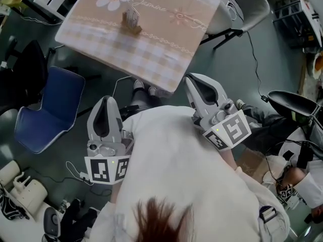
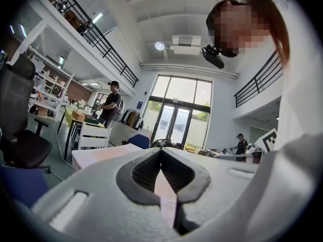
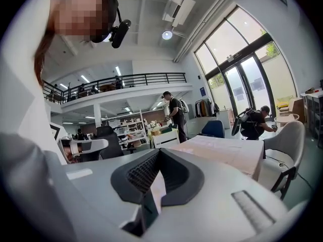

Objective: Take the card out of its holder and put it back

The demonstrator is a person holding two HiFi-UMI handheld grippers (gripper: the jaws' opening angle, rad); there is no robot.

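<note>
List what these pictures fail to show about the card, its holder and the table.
- Card: head view, too small to read or see its seating in the holder.
- Holder: unseen in either gripper view; left gripper and right gripper fill the foreground.
- Table: far edge cut off by the head view's top.

the table (image 1: 151, 64) stands ahead of the person, in the upper middle of the head view. the card holder (image 1: 132, 24) sits on the table's far part, left of centre, and the card (image 1: 130, 15) stands in it. one chair (image 1: 48, 110) is on the floor left of the table, nearer the person. another chair (image 1: 250, 6) is beside the table's far right corner. the left gripper (image 1: 104, 102) and the right gripper (image 1: 194, 80) are short of the table's near edge, one on each side of the person's body, well apart from the holder. the right gripper is nearer the table's near corner. a cable (image 1: 254, 59) runs along the floor right of the table.
</note>
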